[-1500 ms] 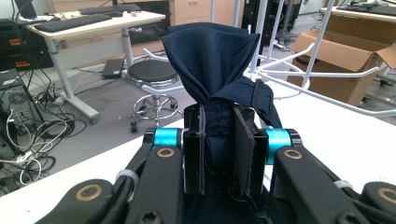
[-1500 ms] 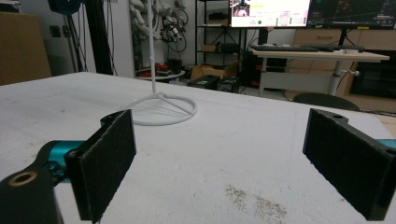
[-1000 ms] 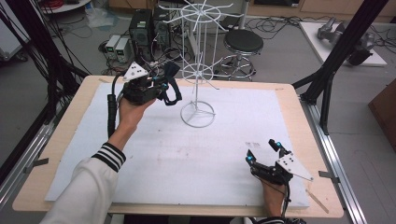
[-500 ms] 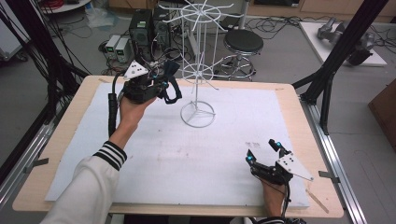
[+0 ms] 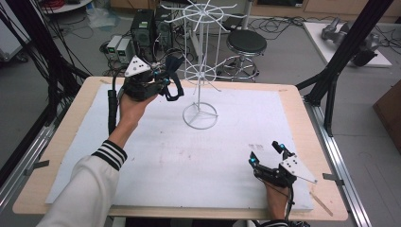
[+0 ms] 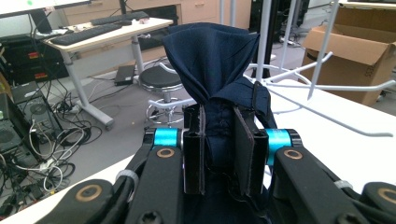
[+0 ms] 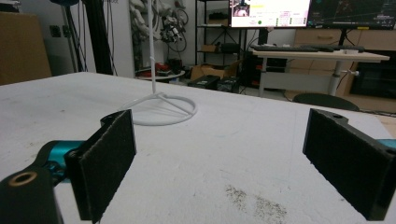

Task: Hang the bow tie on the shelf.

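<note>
The dark blue cloth is bunched upright between the jaws of the left tool, pinched tight so its folded top stands proud above the pads. In the high view the left tool is raised above the far left part of the table, the cloth's strap loop hanging below the jaws. That lifted hold looks meant to bring the loop to a prong of the white wire rack, which stands just beside the tool, to its right. The prongs reach past the cloth on that side and could snag it. Well apart, near the table's front right corner, the right tool rests low with jaws spread wide and nothing between them.
</note>
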{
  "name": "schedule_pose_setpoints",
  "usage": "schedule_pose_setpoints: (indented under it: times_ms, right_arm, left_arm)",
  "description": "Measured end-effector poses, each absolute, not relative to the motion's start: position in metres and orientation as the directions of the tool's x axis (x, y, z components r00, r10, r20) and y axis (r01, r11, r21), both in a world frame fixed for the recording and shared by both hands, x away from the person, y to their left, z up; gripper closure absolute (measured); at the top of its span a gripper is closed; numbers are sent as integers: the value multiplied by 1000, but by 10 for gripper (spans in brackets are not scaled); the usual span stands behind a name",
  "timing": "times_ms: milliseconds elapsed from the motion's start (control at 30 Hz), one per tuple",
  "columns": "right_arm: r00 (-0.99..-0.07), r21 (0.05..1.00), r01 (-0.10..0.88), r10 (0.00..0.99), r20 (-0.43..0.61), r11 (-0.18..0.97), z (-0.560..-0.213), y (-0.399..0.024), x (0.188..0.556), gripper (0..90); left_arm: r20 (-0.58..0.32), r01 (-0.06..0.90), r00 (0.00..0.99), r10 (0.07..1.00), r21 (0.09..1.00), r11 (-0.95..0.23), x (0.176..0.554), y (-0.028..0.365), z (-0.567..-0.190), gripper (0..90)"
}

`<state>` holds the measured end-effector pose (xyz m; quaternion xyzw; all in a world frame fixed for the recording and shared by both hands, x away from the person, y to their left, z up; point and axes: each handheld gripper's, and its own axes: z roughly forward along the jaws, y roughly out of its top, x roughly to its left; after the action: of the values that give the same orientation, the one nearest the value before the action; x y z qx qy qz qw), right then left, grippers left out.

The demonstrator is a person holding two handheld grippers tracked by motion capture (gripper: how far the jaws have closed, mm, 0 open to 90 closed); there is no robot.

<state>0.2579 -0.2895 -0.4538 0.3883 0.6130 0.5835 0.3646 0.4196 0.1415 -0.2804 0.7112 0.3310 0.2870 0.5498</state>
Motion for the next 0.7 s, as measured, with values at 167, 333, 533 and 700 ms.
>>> schedule_pose_setpoints:
  times_ms: [167,333,533,700]
  right_arm:
    - [-433,999,45,901,1,20,-454,-290,258,86]
    - [-433,999,47,901,3,19,-454,-290,258,86]
    - [-433,999,47,901,4,18,-454,-290,258,86]
    - [-434,999,46,901,4,18,-454,-290,258,86]
  left_arm:
    - [56,154,605,794,970,-186,426,140,-278,749]
    - [75,148,600,797,968,-202,430,137,-275,749]
    - [92,137,600,795,967,-215,432,130,-274,749]
    - [117,122,599,792,964,-235,435,125,-272,748]
